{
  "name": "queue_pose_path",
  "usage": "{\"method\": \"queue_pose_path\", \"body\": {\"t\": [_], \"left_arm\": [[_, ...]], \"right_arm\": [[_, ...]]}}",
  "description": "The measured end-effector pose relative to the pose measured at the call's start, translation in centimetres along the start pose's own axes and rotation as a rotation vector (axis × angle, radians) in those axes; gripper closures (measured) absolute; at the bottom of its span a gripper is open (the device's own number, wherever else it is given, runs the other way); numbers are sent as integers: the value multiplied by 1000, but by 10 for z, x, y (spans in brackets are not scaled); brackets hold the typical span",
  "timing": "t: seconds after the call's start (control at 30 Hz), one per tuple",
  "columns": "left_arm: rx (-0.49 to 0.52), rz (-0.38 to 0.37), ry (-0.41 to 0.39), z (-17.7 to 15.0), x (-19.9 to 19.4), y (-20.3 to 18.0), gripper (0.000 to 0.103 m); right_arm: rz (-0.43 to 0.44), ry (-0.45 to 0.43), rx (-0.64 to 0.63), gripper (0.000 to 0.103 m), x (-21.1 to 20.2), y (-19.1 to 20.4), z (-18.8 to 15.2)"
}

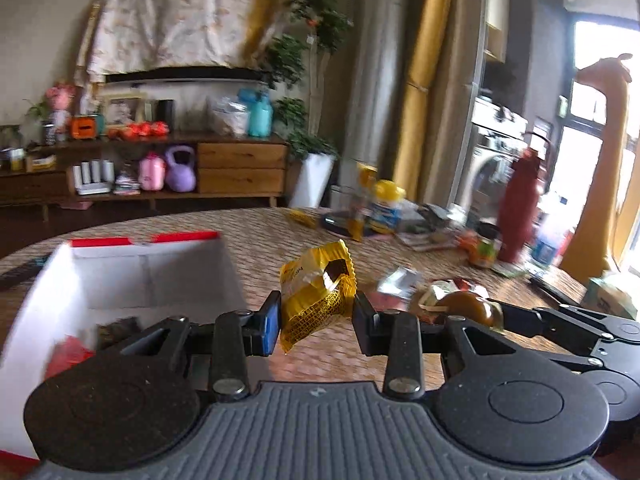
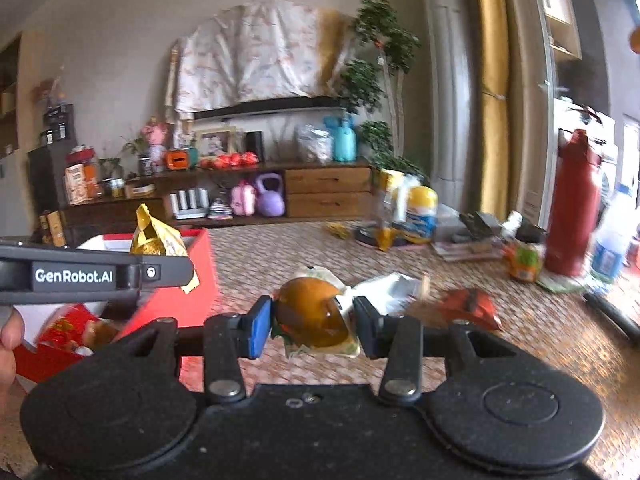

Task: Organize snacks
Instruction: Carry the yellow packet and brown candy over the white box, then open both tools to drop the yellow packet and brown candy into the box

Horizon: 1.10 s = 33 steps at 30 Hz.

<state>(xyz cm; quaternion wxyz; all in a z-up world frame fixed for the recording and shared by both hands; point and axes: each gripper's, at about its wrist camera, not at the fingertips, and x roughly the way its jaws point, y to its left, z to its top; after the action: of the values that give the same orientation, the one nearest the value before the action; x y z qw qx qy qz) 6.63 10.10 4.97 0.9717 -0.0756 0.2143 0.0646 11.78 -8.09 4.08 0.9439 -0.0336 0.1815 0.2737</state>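
Observation:
My left gripper (image 1: 316,314) is shut on a yellow snack packet (image 1: 316,292) and holds it above the table, just right of the red and white box (image 1: 132,272). The packet also shows in the right wrist view (image 2: 156,238), over the box (image 2: 196,276). My right gripper (image 2: 314,320) is shut on a brown bun in clear wrap (image 2: 312,312), held above the table to the right of the box. The bun also shows in the left wrist view (image 1: 464,304). The box holds a red packet (image 2: 68,328) and some dark snacks.
Loose snacks lie on the woven table: a white wrapper (image 2: 392,284) and a red packet (image 2: 468,304). Further back stand a red bottle (image 2: 572,208), a yellow-capped jar (image 2: 420,212), a small jar (image 2: 524,260) and papers. A sideboard (image 2: 240,196) stands beyond the table.

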Motion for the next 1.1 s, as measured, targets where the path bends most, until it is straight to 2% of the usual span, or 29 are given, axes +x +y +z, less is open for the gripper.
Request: {"method": "queue_pose_path", "body": {"t": [0.23, 0.5, 0.77, 1.1], "left_arm": [[-51, 122, -7, 7, -10, 57, 67], [-48, 190, 28, 13, -7, 101, 67], [-74, 182, 140, 12, 24, 132, 67], [-89, 165, 224, -12, 39, 136, 67]], "right_arm": [[111, -12, -49, 60, 20, 46, 21], [222, 10, -87, 60, 44, 88, 42], [290, 116, -156, 60, 76, 123, 48], [273, 197, -207, 60, 87, 136, 24]]}}
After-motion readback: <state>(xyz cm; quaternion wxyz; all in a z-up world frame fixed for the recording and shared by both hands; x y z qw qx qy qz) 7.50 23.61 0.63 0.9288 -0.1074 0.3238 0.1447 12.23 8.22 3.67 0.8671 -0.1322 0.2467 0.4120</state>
